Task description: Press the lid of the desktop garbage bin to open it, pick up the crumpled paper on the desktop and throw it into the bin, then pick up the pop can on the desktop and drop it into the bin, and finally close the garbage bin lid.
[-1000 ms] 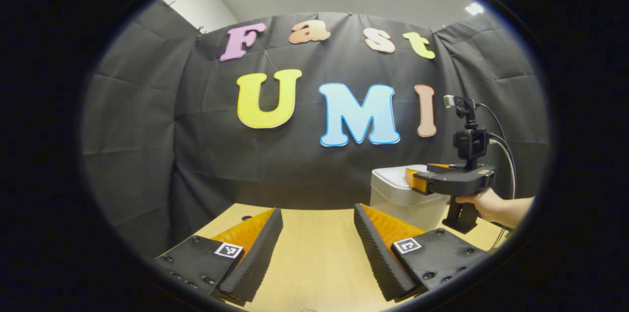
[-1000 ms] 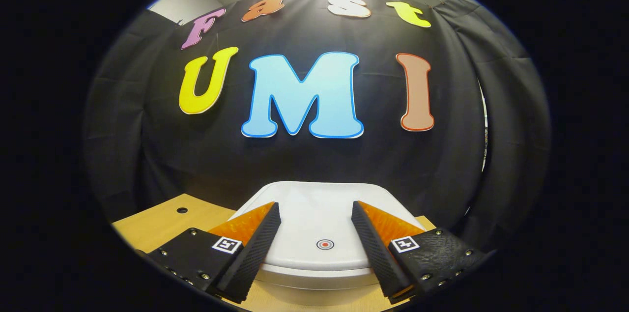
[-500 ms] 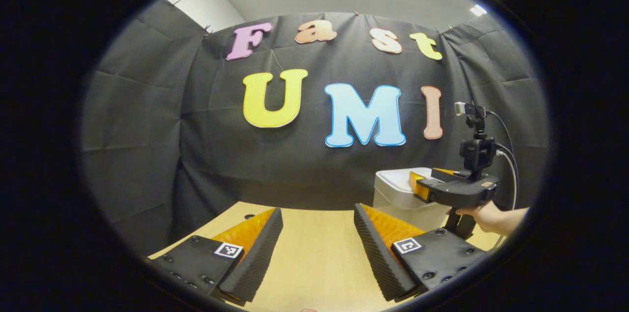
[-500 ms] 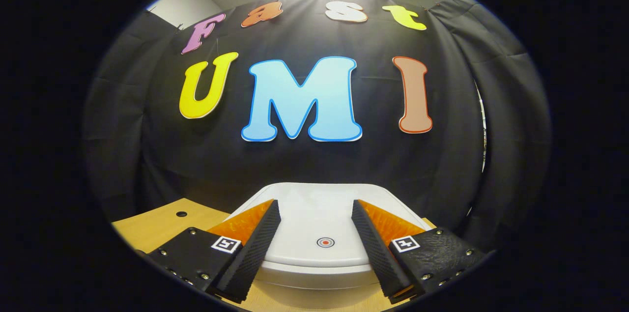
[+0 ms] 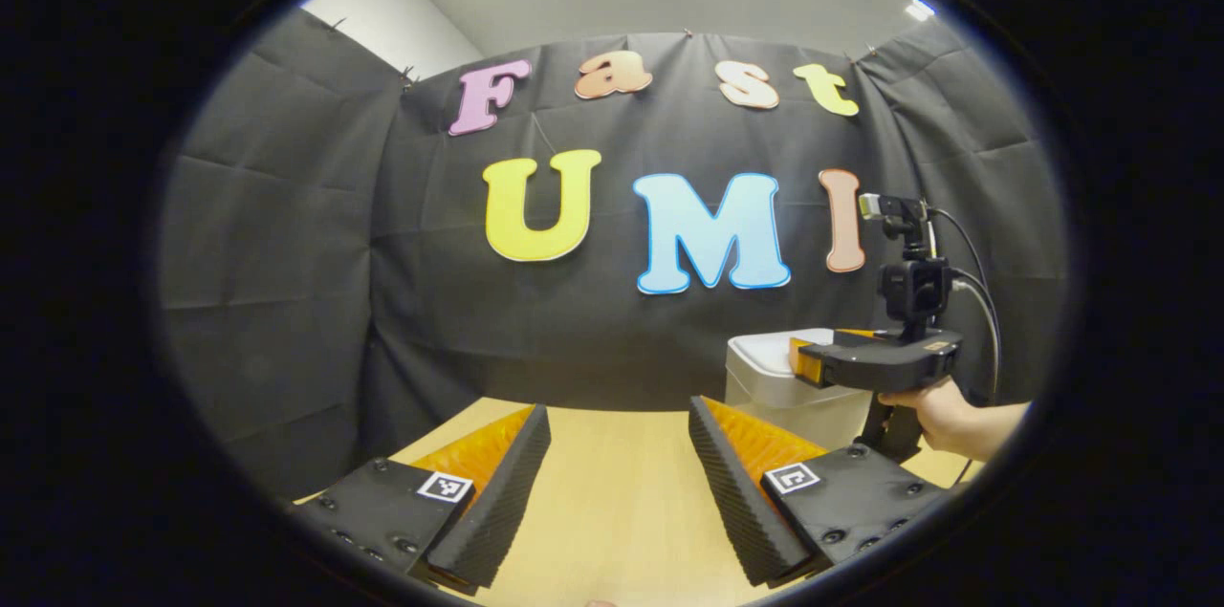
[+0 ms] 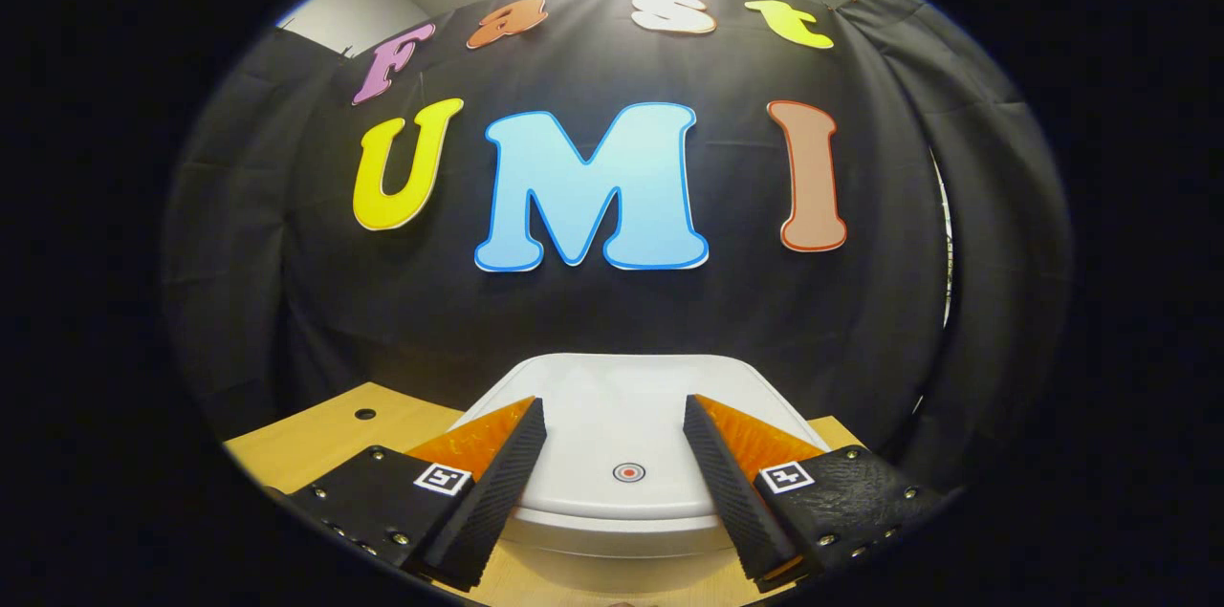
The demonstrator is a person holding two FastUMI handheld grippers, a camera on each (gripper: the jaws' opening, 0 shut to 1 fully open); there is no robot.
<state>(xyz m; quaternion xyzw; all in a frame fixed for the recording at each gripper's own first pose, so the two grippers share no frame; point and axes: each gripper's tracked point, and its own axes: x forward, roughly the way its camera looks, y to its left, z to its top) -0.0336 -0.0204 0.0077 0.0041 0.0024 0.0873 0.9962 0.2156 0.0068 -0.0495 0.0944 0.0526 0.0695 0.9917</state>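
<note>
Fingers first: the left gripper (image 5: 620,492) hangs wide apart with nothing between its fingers, low over bare tabletop (image 5: 612,454). Farther right in the left gripper view, a hand (image 5: 942,416) carries the right gripper (image 6: 614,483) over the bin (image 5: 779,387). Its fingers are spread too, holding nothing, framing the round button (image 6: 628,471) on the white lid (image 6: 612,416), which sits closed. So by my reading the opening press isn't done yet; paper, can and closing all remain.
</note>
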